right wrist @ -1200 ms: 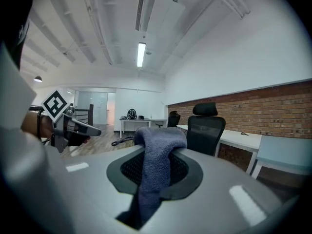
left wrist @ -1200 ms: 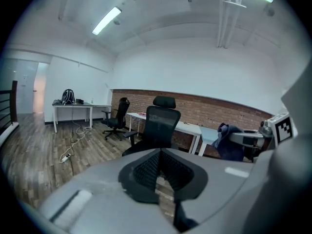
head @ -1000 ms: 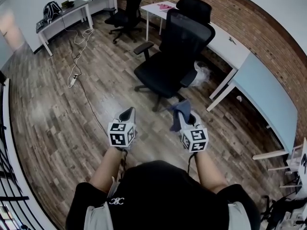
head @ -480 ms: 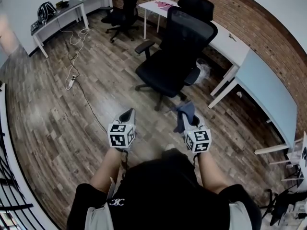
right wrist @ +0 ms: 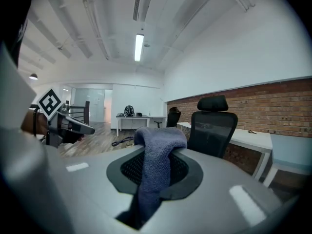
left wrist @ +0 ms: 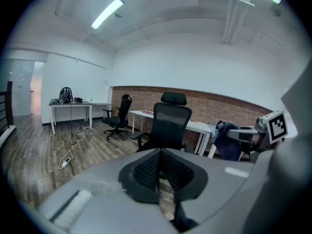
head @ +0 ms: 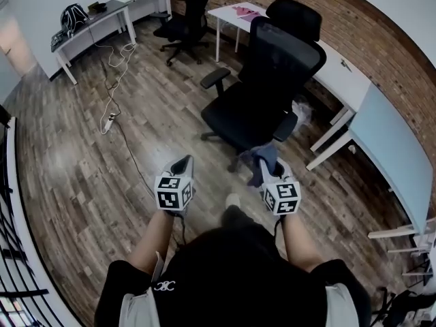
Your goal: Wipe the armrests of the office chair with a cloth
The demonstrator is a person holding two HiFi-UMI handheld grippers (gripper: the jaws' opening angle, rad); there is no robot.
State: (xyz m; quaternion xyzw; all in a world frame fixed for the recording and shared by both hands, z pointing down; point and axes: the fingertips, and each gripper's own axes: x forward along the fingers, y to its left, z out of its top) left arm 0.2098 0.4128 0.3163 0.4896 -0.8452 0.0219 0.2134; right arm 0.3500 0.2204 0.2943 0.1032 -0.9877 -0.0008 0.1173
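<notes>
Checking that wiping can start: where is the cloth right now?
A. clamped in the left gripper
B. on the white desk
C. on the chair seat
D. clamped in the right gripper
D: the right gripper view shows the blue-grey cloth pinched between the jaws of the right gripper, while the left gripper has its jaws closed on nothing.

Bright ceiling strip lighting; fisheye-warped, dark-vignetted edges.

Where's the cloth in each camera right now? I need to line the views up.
Head view: cloth, lower centre-right, pinched in the right claw.
Left gripper view: cloth at the right edge, mid-height.
Right gripper view: cloth dead centre, draped over the claw.
Shared landmark: the black office chair with headrest, in all three.
</notes>
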